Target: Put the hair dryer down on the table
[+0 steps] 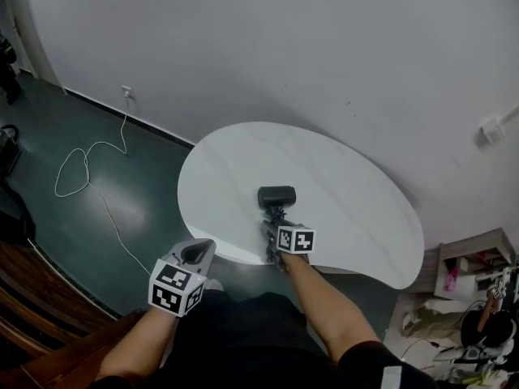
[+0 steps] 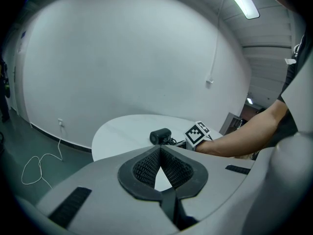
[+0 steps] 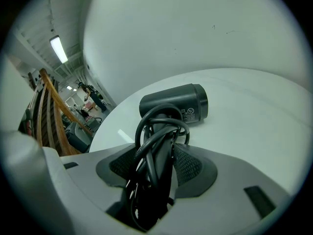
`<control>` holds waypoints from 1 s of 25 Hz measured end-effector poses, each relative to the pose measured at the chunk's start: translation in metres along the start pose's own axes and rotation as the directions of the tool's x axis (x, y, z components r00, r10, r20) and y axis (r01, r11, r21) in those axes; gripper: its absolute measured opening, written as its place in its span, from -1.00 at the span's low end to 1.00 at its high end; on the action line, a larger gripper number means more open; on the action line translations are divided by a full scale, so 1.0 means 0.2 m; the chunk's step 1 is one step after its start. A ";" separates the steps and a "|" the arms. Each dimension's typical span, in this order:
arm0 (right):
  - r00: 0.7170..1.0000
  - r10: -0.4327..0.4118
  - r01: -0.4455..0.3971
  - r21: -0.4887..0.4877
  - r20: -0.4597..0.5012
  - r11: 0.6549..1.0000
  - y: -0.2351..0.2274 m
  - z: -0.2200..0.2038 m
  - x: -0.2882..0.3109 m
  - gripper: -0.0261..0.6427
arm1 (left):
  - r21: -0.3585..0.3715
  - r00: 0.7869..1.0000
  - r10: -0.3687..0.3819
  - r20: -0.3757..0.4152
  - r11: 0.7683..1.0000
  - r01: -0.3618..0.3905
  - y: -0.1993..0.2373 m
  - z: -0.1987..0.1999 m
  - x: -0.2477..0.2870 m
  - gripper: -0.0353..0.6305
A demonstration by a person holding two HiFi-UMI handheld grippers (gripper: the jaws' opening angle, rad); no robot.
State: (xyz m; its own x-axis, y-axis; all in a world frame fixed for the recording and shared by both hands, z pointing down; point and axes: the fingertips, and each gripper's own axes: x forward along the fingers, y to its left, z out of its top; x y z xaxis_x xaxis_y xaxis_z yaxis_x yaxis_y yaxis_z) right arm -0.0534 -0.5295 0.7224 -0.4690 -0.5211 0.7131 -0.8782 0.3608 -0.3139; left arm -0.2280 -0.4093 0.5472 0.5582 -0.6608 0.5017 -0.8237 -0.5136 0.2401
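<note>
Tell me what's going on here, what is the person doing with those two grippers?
A person holds a gripper in each hand. The right gripper is closed on the handle of a dark hair dryer, whose cord is bundled round the handle. The barrel sits low over the white table; whether it touches is unclear. The left gripper is shut and empty, held off the table.

hair dryer (image 1: 276,195): black | table (image 1: 357,177): white | floor (image 1: 146,189): dark green
</note>
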 end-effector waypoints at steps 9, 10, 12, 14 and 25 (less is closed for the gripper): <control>0.996 0.026 -0.030 -0.047 -0.083 0.998 0.02 -0.05 0.01 -0.26 | -0.034 0.999 0.016 0.033 0.999 -0.015 -0.05 0.04 0.05 -0.85; 0.995 0.035 -0.041 -0.062 -0.097 0.997 0.02 -0.06 0.00 -0.25 | -0.038 0.999 0.018 0.032 0.999 -0.017 -0.07 0.04 0.07 -0.85; 0.991 0.059 -0.070 -0.088 -0.121 0.994 0.04 -0.06 -0.01 -0.22 | -0.049 0.999 0.024 0.025 0.999 -0.022 -0.09 0.03 0.09 -0.85; 0.988 0.084 -0.098 -0.102 -0.132 0.990 0.04 -0.07 -0.04 -0.22 | -0.057 0.999 0.026 0.020 0.998 -0.025 -0.13 0.02 0.13 -0.85; 0.982 0.185 -0.187 -0.075 -0.026 0.980 -0.02 0.02 -0.35 -0.22 | -0.035 1.000 0.015 0.022 0.999 -0.014 -0.38 0.10 0.27 -0.85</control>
State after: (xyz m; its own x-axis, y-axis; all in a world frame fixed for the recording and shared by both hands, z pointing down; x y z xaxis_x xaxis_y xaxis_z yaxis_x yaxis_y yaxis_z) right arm -0.0176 -0.4962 0.6707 -0.6210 -0.4250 0.6586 -0.7656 0.5089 -0.3935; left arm -0.1342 -0.4166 0.5394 0.5481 -0.6804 0.4865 -0.8344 -0.4851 0.2617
